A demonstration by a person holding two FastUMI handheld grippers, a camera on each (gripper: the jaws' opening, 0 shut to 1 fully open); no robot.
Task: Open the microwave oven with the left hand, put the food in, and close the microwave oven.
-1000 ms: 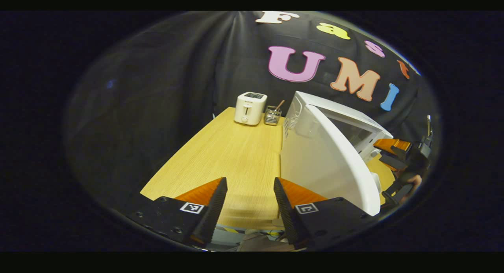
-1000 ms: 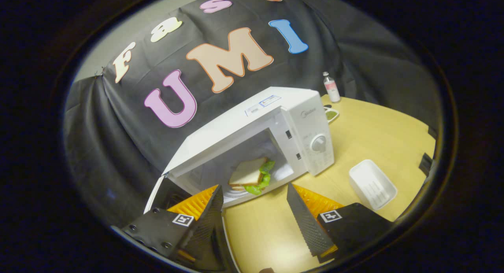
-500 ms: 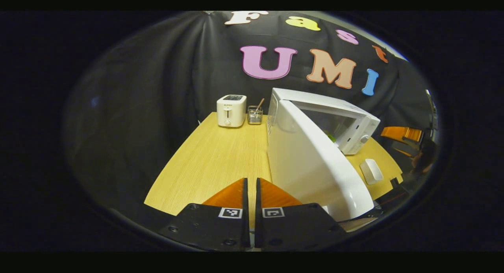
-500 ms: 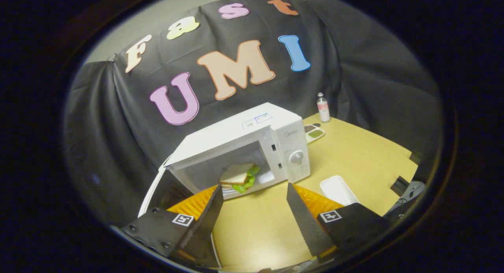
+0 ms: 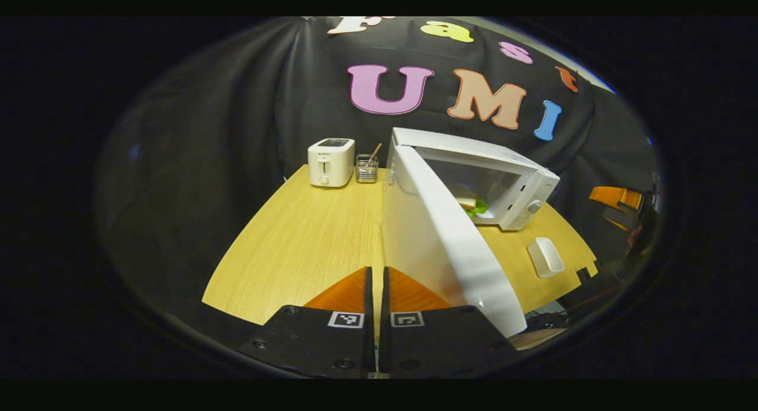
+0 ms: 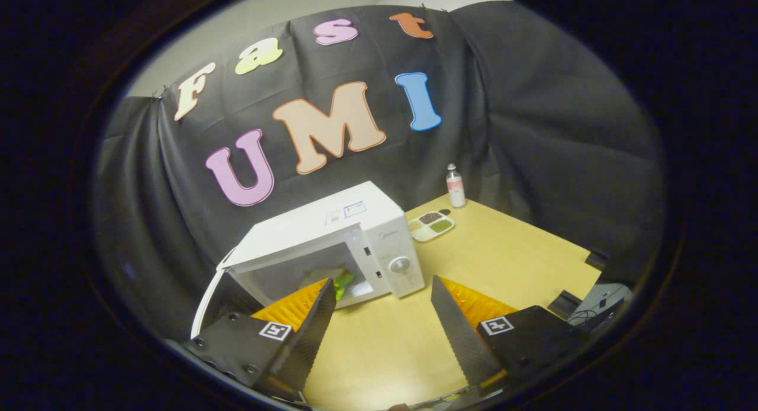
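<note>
Already the sandwich (image 5: pixel 472 204) sits inside the microwave (image 5: pixel 509 174); door (image 5: pixel 450 245) at 1 o'clock unclosed; left gripper (image 5: pixel 376 289) pressed together, right gripper (image 6: pixel 382 316) spread, empty.

On the one wooden worktop (image 5: pixel 308 239) stood one white microwave oven (image 5: pixel 474 162) with its one door (image 5: pixel 438 239) swung open, and inside lay one sandwich (image 5: pixel 472 204). At about eleven o'clock from the oven sat one toaster (image 5: pixel 330 162) and beside it one wire holder (image 5: pixel 367 169), which held what looked like a single stick, though it was too small to count surely. At four o'clock lay one white tray (image 5: pixel 545 256). At the oven's two o'clock stood one bottle (image 6: pixel 455 186) and one sectioned dish (image 6: pixel 431 226). Two grippers were there, the left gripper (image 5: pixel 376 292) and the right gripper (image 6: pixel 382 304), each with two fingers.
</note>
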